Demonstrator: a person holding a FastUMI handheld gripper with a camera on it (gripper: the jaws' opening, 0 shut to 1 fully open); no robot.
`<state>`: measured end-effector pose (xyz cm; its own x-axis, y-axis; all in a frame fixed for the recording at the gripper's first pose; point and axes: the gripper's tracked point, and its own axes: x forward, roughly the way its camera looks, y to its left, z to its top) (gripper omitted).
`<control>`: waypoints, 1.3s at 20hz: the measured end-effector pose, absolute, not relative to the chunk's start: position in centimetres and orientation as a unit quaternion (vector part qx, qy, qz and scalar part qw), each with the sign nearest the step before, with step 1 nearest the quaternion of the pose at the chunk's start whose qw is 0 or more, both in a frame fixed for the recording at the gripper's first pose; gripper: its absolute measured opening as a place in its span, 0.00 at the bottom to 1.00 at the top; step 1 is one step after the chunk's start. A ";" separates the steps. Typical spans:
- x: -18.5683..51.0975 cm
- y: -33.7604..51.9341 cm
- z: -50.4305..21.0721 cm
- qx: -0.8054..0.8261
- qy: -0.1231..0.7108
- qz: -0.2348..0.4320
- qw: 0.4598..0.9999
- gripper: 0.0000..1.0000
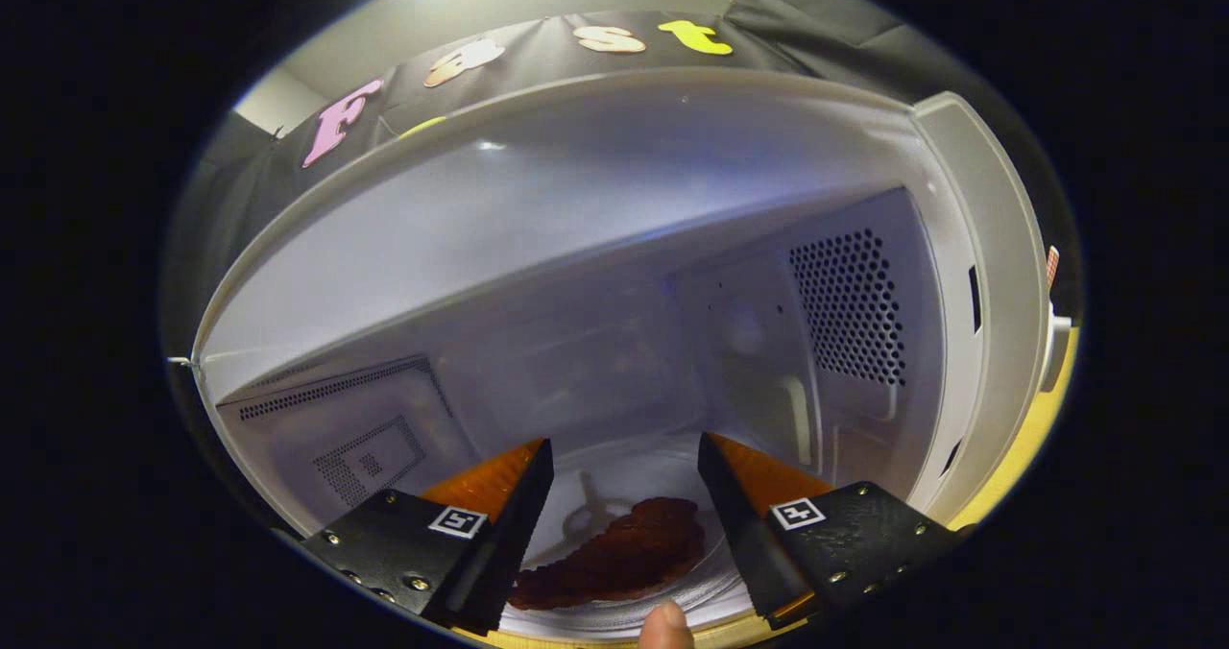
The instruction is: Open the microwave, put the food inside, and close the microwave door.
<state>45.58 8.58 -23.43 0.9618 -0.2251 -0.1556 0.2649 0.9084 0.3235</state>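
Microwave [595,246] stands open, its pale cavity wide before the gripper [624,481]. The gripper's fingers are spread apart and grip nothing; they reach into the mouth of the cavity, one toward seven o'clock of the opening and the other toward five o'clock. Between them, at about six o'clock and slightly below the tips, the food [614,558], a flat dark reddish-brown piece, lies on the glass turntable [614,481] on the cavity floor. Neither finger touches it. A turntable support shows through the glass just behind the food. On the cavity's wall at three o'clock there is a perforated vent panel [850,308], and another patch of small holes [370,462] marks the wall at eight o'clock. A fingertip [665,627] of the person pokes up at six o'clock, just beneath the turntable's near rim and between the two finger bases. Beyond the microwave's frame at four o'clock, a strip of yellow surface [1027,443] shows.
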 end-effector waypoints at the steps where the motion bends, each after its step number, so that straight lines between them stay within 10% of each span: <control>1: 45.3 8.7 -23.5 0.160 0.060 -0.129 0.977 0.92; 13: 32.2 12.8 -19.7 0.090 0.114 -0.006 0.989 0.96; 26: 8.9 24.3 -1.0 0.043 -0.082 0.287 0.953 0.96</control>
